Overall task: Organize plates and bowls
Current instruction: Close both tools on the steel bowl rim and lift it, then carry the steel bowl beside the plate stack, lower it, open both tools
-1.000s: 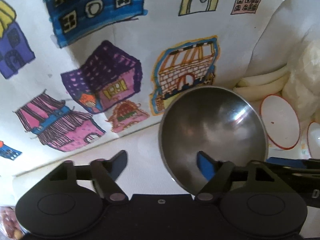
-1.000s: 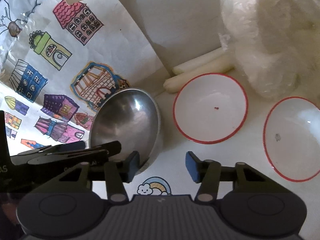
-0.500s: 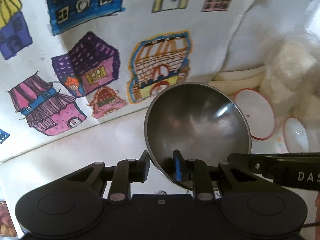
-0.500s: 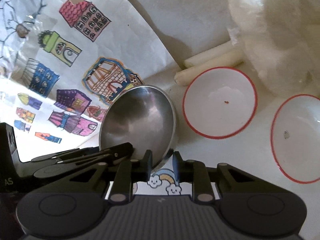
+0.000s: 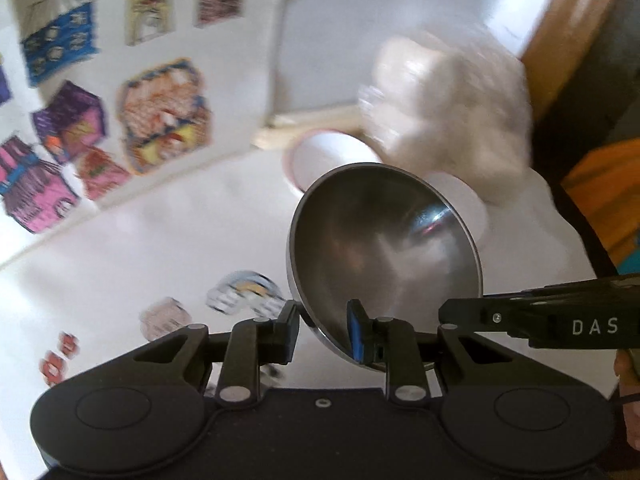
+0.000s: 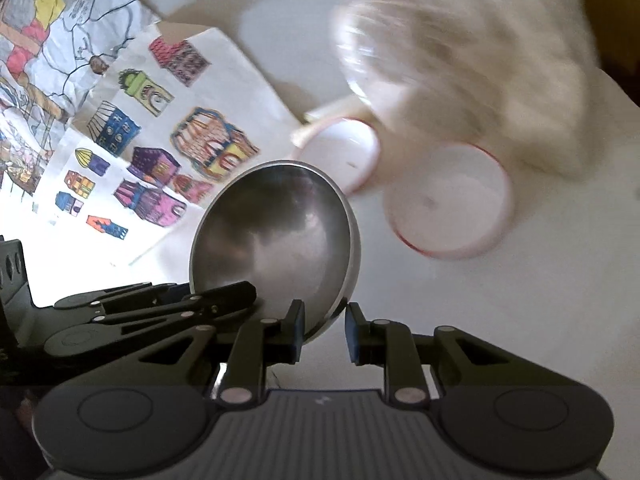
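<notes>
Both grippers, left [image 5: 323, 330] and right [image 6: 322, 334], pinch the near rim of 1 steel bowl [image 6: 276, 248], tilted and seemingly lifted above the table [image 5: 160, 248]. The step looks like carrying it toward the 2 red-rimmed bowls [image 6: 450, 200] near the far edge; next comes lowering it in, level.

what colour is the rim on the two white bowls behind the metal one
Red: a thin band around each white bowl, clearest in the right wrist view.

White tabletop [image 5: 168, 240], daylit, wooden edge [image 5: 560, 32]
</notes>
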{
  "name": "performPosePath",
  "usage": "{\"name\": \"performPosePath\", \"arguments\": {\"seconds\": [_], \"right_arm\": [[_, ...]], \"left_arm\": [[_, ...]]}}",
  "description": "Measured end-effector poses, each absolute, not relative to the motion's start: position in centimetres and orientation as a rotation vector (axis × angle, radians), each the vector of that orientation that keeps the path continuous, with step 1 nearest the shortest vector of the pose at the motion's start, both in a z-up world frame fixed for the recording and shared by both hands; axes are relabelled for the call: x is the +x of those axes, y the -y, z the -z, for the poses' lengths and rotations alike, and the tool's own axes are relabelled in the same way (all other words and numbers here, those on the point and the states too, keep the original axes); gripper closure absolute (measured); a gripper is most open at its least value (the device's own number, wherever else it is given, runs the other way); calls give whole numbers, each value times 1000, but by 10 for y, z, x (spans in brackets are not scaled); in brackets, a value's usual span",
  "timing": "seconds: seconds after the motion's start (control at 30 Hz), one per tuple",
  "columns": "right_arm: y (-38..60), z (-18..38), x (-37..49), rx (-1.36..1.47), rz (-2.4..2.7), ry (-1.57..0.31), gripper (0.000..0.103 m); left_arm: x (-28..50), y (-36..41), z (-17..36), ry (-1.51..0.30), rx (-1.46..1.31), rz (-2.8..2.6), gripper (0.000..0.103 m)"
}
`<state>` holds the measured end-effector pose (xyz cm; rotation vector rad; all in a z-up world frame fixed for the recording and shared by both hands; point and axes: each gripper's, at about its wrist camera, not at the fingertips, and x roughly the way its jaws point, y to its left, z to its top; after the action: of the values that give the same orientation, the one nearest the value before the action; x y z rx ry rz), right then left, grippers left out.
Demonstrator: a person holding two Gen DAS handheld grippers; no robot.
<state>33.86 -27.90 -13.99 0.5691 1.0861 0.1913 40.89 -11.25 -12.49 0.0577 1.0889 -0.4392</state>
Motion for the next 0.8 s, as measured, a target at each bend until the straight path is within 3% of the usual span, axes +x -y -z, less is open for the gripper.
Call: {"name": "performPosePath", "arguments": {"seconds": [0.43, 0.8], "right_arm": [[320, 142, 253, 557, -160, -1180, 78], [306, 154, 253, 504, -227, -1260, 78]], "left_arm": [[341, 158, 133, -1177, 92, 565, 76], [324, 160, 147, -1266, 143, 483, 75]]}}
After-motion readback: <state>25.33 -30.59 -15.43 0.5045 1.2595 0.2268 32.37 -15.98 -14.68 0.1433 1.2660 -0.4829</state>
